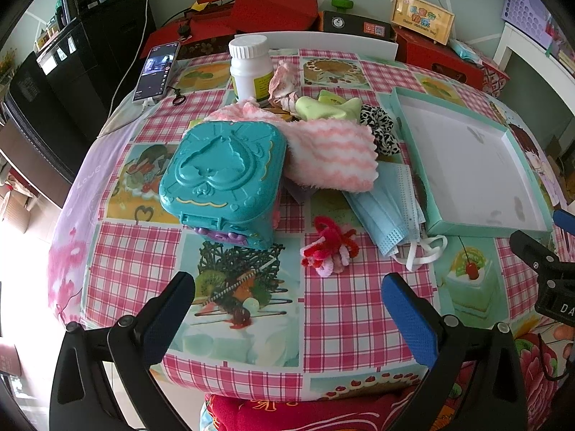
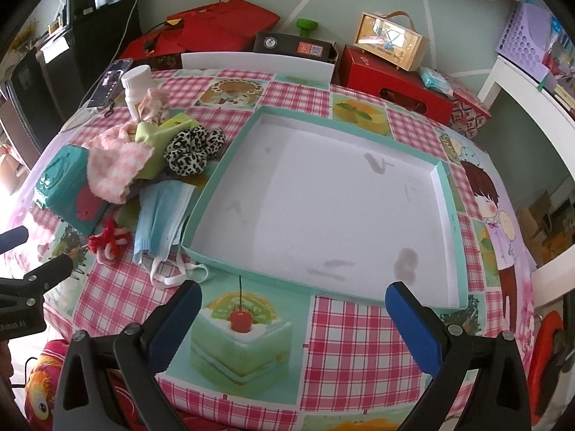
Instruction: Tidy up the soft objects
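A pile of soft things lies mid-table: a pink-and-white fuzzy cloth (image 1: 330, 151) (image 2: 115, 165), blue face masks (image 1: 388, 208) (image 2: 161, 215), a leopard scrunchie (image 1: 381, 125) (image 2: 194, 149), a green cloth (image 1: 323, 106) (image 2: 151, 136) and a red-pink pipe-cleaner knot (image 1: 330, 248) (image 2: 107, 242). A shallow teal box (image 1: 406, 129) (image 2: 445, 186) with a white, bare floor lies to their right. My left gripper (image 1: 287, 309) is open and empty above the table's near edge. My right gripper (image 2: 293, 318) is open and empty in front of the box.
A teal plastic case (image 1: 222, 176) (image 2: 61, 186) sits left of the pile. A white pill bottle (image 1: 251, 68) (image 2: 134, 86) and a phone (image 1: 156, 72) stand behind. Red boxes (image 2: 395, 86) and a white board line the far edge.
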The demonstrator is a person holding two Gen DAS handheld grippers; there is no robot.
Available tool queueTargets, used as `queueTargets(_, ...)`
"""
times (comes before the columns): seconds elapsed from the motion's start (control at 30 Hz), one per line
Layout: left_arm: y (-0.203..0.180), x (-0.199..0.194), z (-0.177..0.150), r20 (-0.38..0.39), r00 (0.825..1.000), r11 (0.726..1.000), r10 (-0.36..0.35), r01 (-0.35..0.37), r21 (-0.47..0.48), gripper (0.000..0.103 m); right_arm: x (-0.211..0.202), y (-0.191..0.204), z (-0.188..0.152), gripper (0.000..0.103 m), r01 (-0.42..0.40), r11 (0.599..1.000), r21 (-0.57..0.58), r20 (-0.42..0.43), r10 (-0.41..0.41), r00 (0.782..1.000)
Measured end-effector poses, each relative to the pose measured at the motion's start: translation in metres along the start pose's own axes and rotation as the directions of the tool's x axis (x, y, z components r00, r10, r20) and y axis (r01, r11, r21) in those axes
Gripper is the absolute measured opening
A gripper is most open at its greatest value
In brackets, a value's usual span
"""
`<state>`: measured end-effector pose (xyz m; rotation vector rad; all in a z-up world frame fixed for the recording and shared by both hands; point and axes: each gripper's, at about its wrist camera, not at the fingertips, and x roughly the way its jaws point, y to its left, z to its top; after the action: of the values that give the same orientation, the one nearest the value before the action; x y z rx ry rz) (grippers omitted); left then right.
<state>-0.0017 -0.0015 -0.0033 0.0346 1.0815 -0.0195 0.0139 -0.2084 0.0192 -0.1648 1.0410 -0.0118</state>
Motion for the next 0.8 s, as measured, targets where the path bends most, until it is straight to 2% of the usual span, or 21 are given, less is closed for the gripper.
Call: queueTargets(0.8, 0.0013, -0.0011, -0.0007, -0.011, 1.000, 1.000, -0.012, 0.012, 0.002, 0.103, -0.0007, 0.0017, 0.0024, 0.103, -0.008, 1.000, -0.002, -0.005, 0.008, 1.000)
